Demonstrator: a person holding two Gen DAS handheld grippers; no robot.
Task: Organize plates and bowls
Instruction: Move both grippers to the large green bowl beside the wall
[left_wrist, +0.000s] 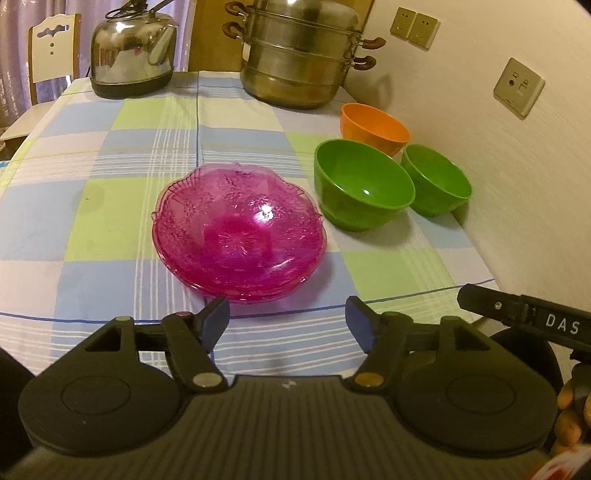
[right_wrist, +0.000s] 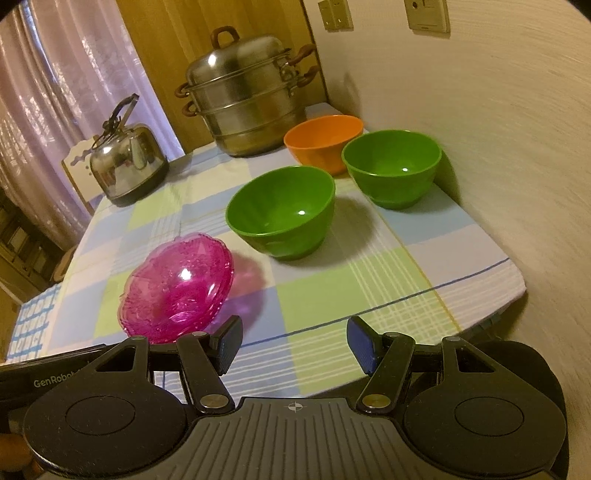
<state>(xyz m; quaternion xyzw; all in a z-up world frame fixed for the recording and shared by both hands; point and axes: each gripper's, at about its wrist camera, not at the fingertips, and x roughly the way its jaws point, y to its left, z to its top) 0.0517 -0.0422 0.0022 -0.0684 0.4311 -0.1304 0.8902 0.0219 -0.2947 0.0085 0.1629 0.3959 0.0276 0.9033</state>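
A stack of clear pink plates (left_wrist: 240, 232) rests on the checked tablecloth (left_wrist: 110, 206), just ahead of my left gripper (left_wrist: 288, 325), which is open and holds nothing. To their right stand a large green bowl (left_wrist: 364, 190), a smaller green bowl (left_wrist: 436, 179) and an orange bowl (left_wrist: 373, 127) behind them. In the right wrist view the pink plates (right_wrist: 179, 288) lie left of my right gripper (right_wrist: 294, 345), also open and empty. The near green bowl (right_wrist: 282, 210), the far green bowl (right_wrist: 393, 166) and the orange bowl (right_wrist: 321, 142) sit ahead of it.
A steel steamer pot (left_wrist: 299, 55) and a steel kettle (left_wrist: 133, 51) stand at the table's far end. A wall with sockets (left_wrist: 519, 86) runs close along the right side. A white chair (left_wrist: 53, 48) is behind the table. The right gripper's body (left_wrist: 528, 314) shows at the right.
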